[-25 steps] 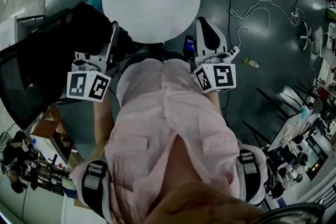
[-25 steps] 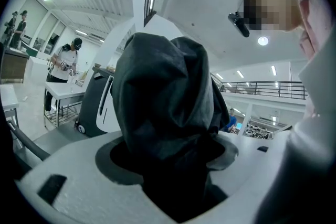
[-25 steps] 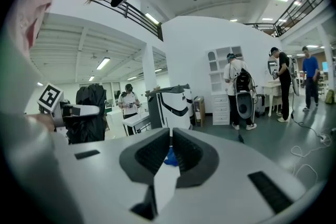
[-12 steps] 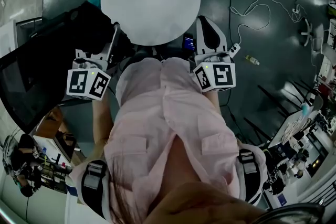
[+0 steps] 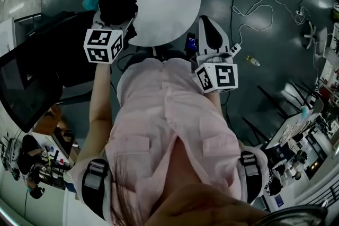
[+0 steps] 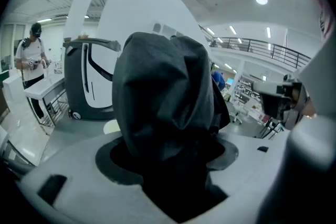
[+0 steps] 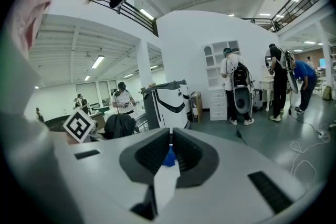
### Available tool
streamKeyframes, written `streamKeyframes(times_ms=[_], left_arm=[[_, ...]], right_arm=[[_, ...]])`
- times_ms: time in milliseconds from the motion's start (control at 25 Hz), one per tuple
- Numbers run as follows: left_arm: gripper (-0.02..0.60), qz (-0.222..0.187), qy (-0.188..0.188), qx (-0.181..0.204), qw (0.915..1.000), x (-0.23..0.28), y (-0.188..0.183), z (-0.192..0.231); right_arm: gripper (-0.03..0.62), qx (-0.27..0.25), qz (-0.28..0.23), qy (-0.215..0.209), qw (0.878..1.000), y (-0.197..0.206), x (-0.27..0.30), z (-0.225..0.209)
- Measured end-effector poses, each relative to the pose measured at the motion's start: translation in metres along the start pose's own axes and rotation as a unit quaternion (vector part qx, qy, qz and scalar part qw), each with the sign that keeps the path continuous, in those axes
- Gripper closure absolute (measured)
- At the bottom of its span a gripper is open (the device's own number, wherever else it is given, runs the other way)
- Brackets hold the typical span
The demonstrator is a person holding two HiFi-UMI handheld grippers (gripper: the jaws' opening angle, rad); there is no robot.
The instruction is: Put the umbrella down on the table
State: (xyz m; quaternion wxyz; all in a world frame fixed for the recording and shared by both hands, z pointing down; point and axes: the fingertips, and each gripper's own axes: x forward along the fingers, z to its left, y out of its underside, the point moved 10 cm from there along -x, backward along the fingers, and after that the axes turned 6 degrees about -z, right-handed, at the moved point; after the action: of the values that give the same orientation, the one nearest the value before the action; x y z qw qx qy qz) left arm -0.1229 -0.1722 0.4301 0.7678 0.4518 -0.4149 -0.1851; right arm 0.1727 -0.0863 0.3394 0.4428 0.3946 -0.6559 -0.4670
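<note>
Black folded umbrella (image 5: 117, 1) clamped in left gripper (image 5: 112, 24) over left edge of white table (image 5: 169, 13); right gripper (image 5: 206, 34) jaws together, empty, beside near edge.

The umbrella (image 5: 117, 1) is a folded, crumpled bundle of black fabric; it stands up out of the left gripper (image 5: 112, 18), whose jaws are clamped on its lower end; in the left gripper view the umbrella (image 6: 165, 97) fills the space between them; in the head view it overlaps the left rim of the round white counter (image 5: 164, 13); whether it touches the top cannot be told.
</note>
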Motion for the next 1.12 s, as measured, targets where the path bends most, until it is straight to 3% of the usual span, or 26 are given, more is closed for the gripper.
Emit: streamKeyframes(times_ms=[280, 600, 720, 920, 1120], left_arm=[[0.258, 0.139, 0.020, 0.002, 0.9901, 0.093, 0.059, 0.010], [0.258, 0.286, 0.031, 0.032, 0.9570, 0.163, 0.115, 0.016], [0.258, 0.316, 0.022, 0.047, 0.9473, 0.175, 0.115, 0.018], [0.258, 0.350, 0.035, 0.031, 0.9354, 0.193, 0.135, 0.017], [0.256, 0.351, 0.024, 0.041, 0.9351, 0.193, 0.137, 0.016]], right_arm=[[0.557, 0.006, 0.014, 0.021, 1.000, 0.003, 0.000, -0.015], [0.557, 0.014, 0.029, 0.032, 0.999, 0.005, 0.007, -0.028], [0.557, 0.016, 0.035, 0.030, 0.999, 0.007, 0.009, -0.029], [0.557, 0.017, 0.040, 0.027, 0.999, 0.009, 0.011, -0.027], [0.557, 0.017, 0.041, 0.026, 0.999, 0.009, 0.011, -0.027]])
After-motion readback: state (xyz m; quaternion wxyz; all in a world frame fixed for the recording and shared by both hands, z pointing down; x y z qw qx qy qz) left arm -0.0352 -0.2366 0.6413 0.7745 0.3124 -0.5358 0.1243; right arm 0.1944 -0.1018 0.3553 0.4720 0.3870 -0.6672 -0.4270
